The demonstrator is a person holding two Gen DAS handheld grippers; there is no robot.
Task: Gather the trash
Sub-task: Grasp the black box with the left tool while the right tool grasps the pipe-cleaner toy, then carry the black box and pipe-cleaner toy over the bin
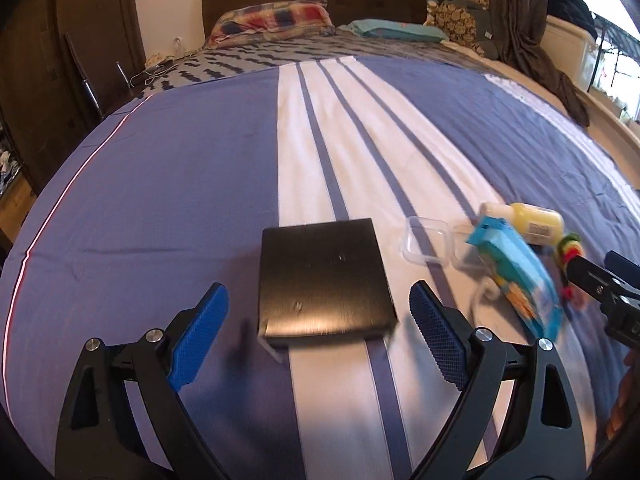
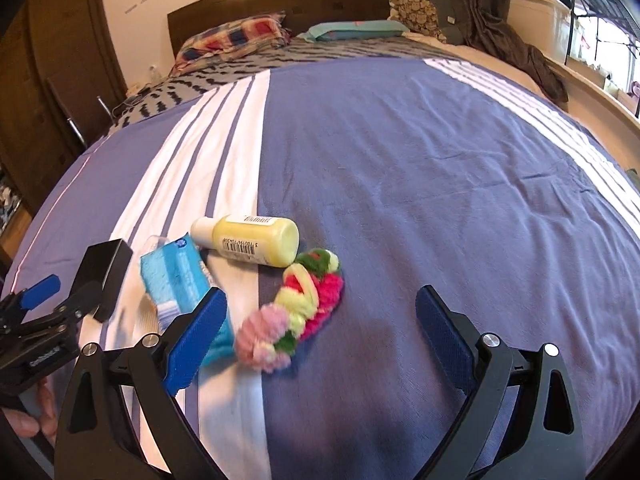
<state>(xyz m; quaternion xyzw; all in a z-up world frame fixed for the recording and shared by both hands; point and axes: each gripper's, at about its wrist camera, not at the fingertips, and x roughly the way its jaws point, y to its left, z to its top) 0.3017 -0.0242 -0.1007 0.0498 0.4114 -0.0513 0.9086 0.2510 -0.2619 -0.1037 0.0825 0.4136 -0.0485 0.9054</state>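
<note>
Both tools spread wide, holding nothing. Left tool (image 1: 319, 330) straddles black box (image 1: 324, 280); yarn pompom bundle (image 2: 296, 308) sits just ahead of right tool (image 2: 321, 330). Judged: nothing collected yet; bottle (image 2: 248, 246), blue packet (image 2: 180, 276) remain on bed (image 2: 440, 200).

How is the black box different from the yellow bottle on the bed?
The black box is dark, flat-sided and square; the yellow bottle is pale, round and has a white cap. The box lies between the left gripper's open fingers; the bottle lies on its side, ungripped. Both rest on the striped bedspread.

Black box (image 1: 326, 280) blocks the middle; bedspread (image 2: 460, 200) lies open beyond yellow bottle (image 2: 246, 245).
</note>
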